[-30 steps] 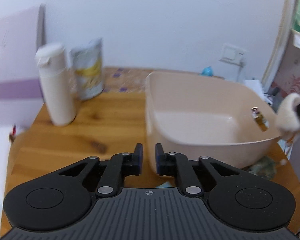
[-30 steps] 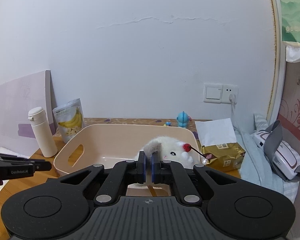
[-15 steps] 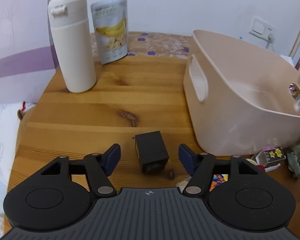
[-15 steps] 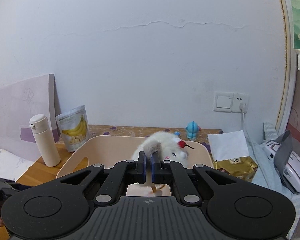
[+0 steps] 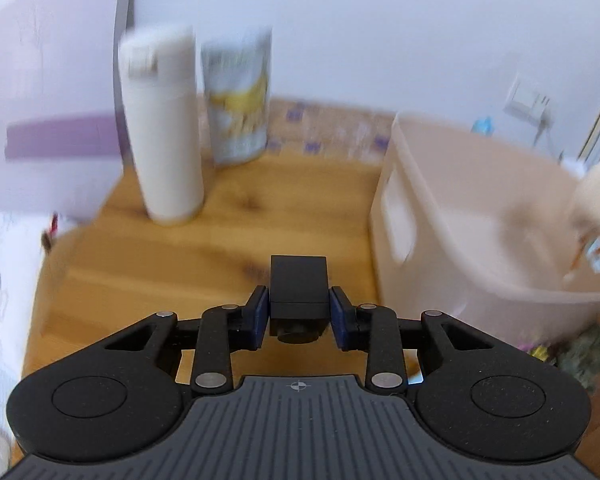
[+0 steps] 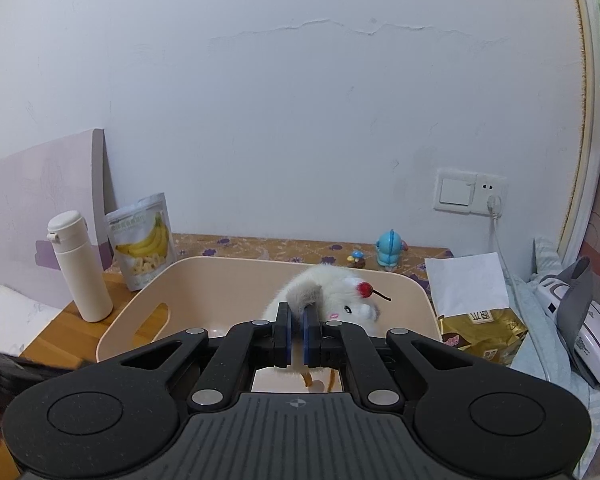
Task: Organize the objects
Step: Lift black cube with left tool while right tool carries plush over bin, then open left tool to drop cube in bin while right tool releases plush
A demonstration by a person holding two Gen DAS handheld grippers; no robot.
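My left gripper (image 5: 299, 314) is shut on a small black box (image 5: 299, 284) and holds it above the wooden table (image 5: 180, 256), left of the beige plastic basin (image 5: 460, 216). My right gripper (image 6: 296, 334) is shut on the grey ear of a white plush toy (image 6: 332, 292) with a red cherry, held over the basin (image 6: 220, 280). The plush also shows blurred at the right edge of the left wrist view (image 5: 598, 192).
A white bottle (image 5: 162, 128) and a banana-chip pouch (image 5: 236, 96) stand at the table's back left, before a leaning purple board (image 6: 32, 200). A blue figurine (image 6: 389, 248), gold bag (image 6: 480, 332) and white device (image 6: 580, 332) lie right of the basin. Small clutter (image 5: 572, 356) lies by its near corner.
My left gripper opened around the black box on the table, then shut on it and lifted it. My right gripper raised the plush higher over the basin.
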